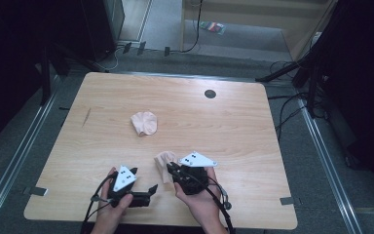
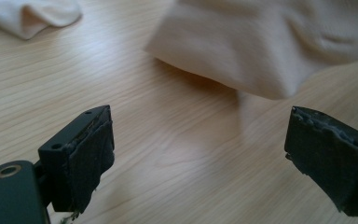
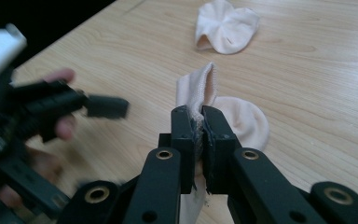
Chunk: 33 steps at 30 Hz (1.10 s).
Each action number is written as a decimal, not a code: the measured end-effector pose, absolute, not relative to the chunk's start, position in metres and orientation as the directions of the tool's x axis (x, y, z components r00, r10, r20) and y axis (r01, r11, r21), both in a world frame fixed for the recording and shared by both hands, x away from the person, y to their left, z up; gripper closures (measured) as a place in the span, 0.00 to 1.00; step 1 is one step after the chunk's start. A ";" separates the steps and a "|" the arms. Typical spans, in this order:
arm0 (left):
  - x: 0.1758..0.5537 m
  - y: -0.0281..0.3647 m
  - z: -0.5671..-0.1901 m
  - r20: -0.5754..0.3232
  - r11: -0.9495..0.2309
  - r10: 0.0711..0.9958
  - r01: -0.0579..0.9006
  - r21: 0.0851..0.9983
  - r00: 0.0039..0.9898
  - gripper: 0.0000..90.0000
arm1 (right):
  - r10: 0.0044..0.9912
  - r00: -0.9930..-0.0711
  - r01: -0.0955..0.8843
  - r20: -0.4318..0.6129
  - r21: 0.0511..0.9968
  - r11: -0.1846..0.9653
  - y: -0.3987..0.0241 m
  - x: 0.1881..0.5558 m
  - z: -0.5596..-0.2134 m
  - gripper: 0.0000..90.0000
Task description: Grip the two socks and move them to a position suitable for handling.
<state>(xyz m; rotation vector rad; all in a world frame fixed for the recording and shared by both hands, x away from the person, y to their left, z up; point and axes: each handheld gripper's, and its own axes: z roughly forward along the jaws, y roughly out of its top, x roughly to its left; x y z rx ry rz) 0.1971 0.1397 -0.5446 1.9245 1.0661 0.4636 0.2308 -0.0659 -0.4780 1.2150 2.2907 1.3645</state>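
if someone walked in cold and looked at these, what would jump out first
The right gripper is shut on a pale pink sock, pinching its cuff near the front edge of the wooden table. The left gripper waits open beside it, jaws wide apart. A second pink sock lies bunched by itself near the table's middle.

My left gripper (image 1: 145, 187) sits low near the table's front edge, jaws spread wide, my left hand (image 1: 111, 207) wrapped around its body. My right gripper (image 1: 171, 168) points left, jaws pinched tight, right hand (image 1: 199, 201) behind it.
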 end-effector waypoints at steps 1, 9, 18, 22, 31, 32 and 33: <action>0.197 0.136 -0.544 -0.082 -0.266 0.814 0.495 0.827 0.575 0.09 | 0.737 -0.638 0.543 0.225 0.810 0.223 -0.066 0.230 -0.476 0.95; 0.206 0.116 -0.539 -0.146 -0.225 0.821 0.548 0.806 0.552 0.14 | 0.713 -0.657 0.520 0.246 0.832 0.193 -0.061 0.223 -0.457 0.95; 0.199 0.143 -0.524 0.088 -0.285 0.890 0.396 0.873 0.447 0.86 | 0.659 -0.688 0.499 0.304 0.858 0.124 -0.061 0.215 -0.444 0.95; 0.187 0.152 -0.518 0.396 -0.479 0.871 0.328 0.814 0.289 0.98 | 0.651 -0.684 0.507 0.328 0.856 0.102 -0.064 0.220 -0.453 0.95; 0.189 0.141 -0.546 0.245 -0.488 0.840 0.475 0.732 0.485 0.72 | 0.756 -0.595 0.602 0.272 0.774 0.194 -0.074 0.242 -0.508 0.95; 0.189 0.141 -0.546 0.236 -0.484 0.841 0.480 0.732 0.487 0.65 | 0.766 -0.586 0.609 0.263 0.767 0.203 -0.078 0.245 -0.512 0.95; 0.190 0.142 -0.546 0.225 -0.478 0.842 0.484 0.733 0.490 0.59 | 0.770 -0.582 0.618 0.261 0.757 0.211 -0.081 0.247 -0.515 0.95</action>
